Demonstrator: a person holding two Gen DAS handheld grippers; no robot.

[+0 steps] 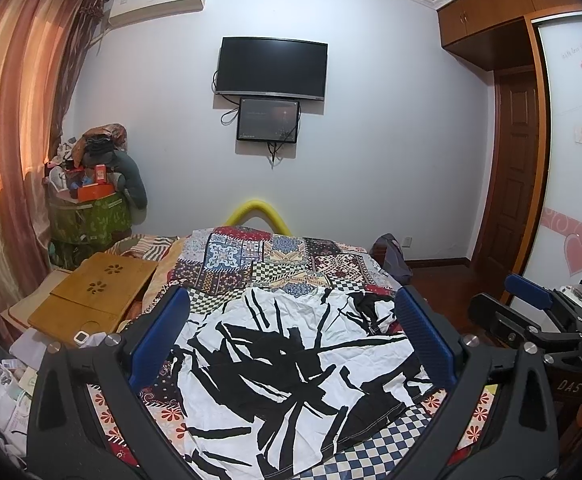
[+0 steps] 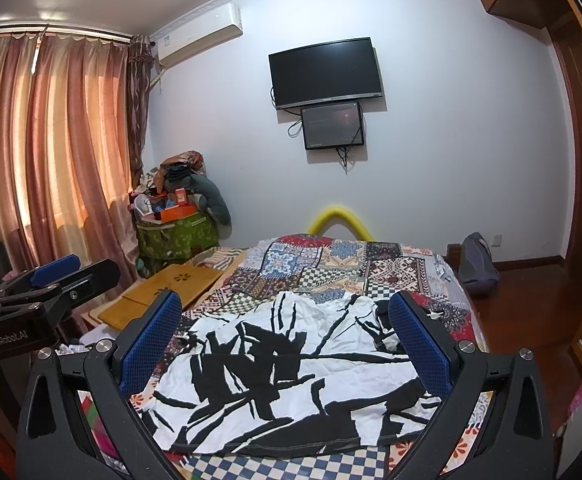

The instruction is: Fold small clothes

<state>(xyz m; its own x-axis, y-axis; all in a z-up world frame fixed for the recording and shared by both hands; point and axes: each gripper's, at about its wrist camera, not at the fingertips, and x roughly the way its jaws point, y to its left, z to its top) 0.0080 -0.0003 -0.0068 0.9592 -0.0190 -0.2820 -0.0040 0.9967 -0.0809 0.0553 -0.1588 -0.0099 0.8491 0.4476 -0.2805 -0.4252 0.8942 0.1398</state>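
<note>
A white garment with bold black streaks [image 1: 287, 368] lies spread and creased on the patchwork bed cover [image 1: 259, 264]. It also shows in the right wrist view [image 2: 291, 376]. My left gripper [image 1: 291, 316] is open and empty, its blue pads held above the garment on either side. My right gripper [image 2: 285, 320] is open and empty too, above the same garment. The right gripper appears at the right edge of the left wrist view [image 1: 531, 312]. The left gripper appears at the left edge of the right wrist view [image 2: 51, 280].
A wooden lap tray [image 1: 95, 296] lies on the bed's left side, with papers and small items [image 1: 7, 384] beside it. A heap of bags and clothes [image 1: 91, 184] stands in the far left corner. A backpack [image 2: 477, 264] sits on the floor to the right.
</note>
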